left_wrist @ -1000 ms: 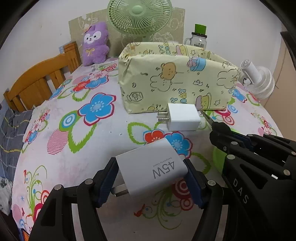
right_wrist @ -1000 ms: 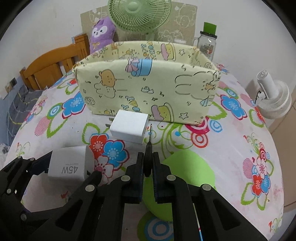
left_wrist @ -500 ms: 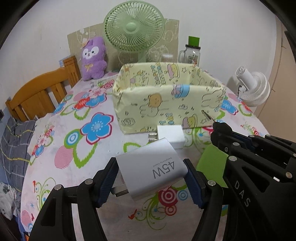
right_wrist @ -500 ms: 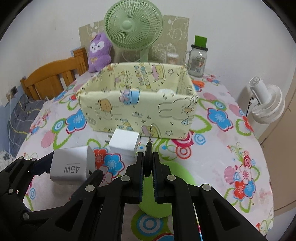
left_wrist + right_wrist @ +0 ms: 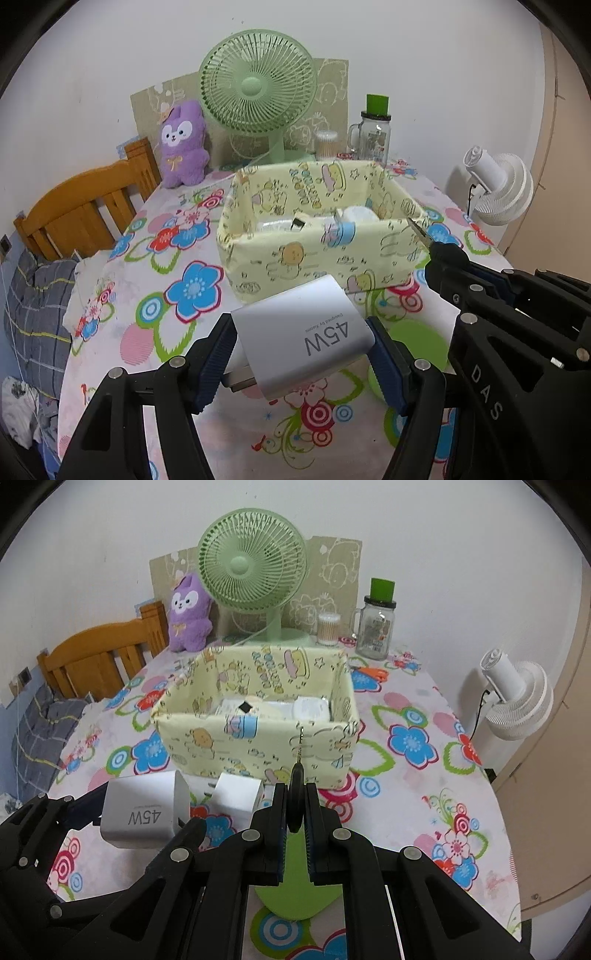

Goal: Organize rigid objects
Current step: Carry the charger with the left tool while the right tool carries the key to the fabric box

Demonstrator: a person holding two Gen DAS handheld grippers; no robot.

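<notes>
The left gripper (image 5: 301, 354) pinched a silver 45W charger (image 5: 301, 338) crosswise between its blue-padded fingers (image 5: 214, 360), one pad on each side face, the plug prongs pointing down toward the near-left and the printed face turned up. The charger hung clear above the bench (image 5: 147, 280), in front of the near wall of the yellow cartoon-print storage box (image 5: 314, 254) and a little lower than its rim. The right gripper (image 5: 295, 808) had its fingers (image 5: 280, 812) pressed together on a thin black tool (image 5: 296, 797), possibly a small screwdriver, whose slim metal tip pointed up and forward at the box's near wall. Both grippers sat side by side in front of the box, tilted downward toward it, the left one to the left of the right. A small white charger (image 5: 239, 793) lay on the bench just in front of the box's near wall, between the two grippers in the right wrist view. Inside the box lay several pale objects too indistinct to name. Behind the box stood a green desk fan (image 5: 251, 572), with a purple plush toy (image 5: 190, 614) to the left of the fan, and a glass jar with a green lid (image 5: 376, 626) behind the box's right corner. A white fan (image 5: 517, 701) stood to the right of the box, off the bench edge.
</notes>
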